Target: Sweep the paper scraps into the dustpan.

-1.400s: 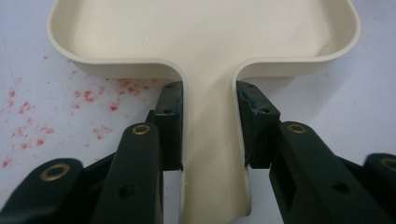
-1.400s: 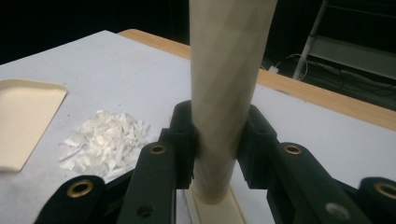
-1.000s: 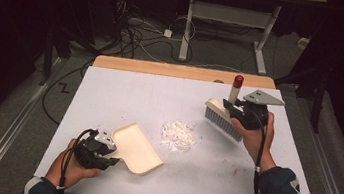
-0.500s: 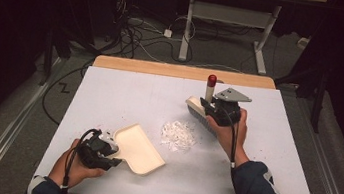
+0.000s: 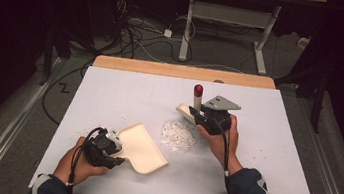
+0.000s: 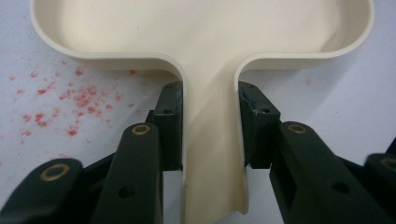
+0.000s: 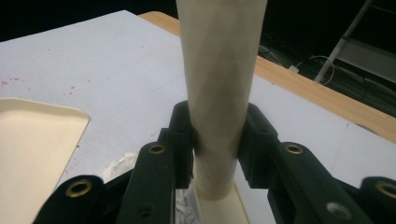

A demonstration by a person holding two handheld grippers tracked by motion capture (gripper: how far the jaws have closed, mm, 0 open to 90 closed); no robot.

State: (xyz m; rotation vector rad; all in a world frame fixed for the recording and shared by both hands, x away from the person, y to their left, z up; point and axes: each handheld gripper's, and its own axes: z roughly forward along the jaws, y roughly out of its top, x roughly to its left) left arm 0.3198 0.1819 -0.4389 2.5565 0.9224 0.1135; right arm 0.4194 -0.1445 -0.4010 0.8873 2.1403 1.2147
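Note:
A cream dustpan (image 5: 143, 146) lies flat on the white table (image 5: 124, 96), front left. My left gripper (image 5: 113, 149) is shut on its narrow handle (image 6: 210, 140), one jaw on each side. A small pile of white paper scraps (image 5: 178, 135) sits just right of the pan's open edge. My right gripper (image 5: 201, 117) is shut on a brush's cream handle (image 7: 219, 84). The handle stands nearly upright with a red tip (image 5: 198, 89). The brush head (image 5: 185, 111) hangs just behind the pile. The dustpan (image 7: 32, 154) and scraps (image 7: 119, 165) show low in the right gripper view.
Red specks (image 6: 70, 102) dot the table beside the dustpan handle and to the right (image 5: 274, 146). A wooden strip (image 5: 183, 72) edges the table's far side. Cables (image 5: 134, 26) and a desk frame (image 5: 231, 14) are on the floor behind.
My right gripper has carried the brush left and nearer, from the table's right side to just behind the scrap pile. The left gripper and dustpan have stayed put.

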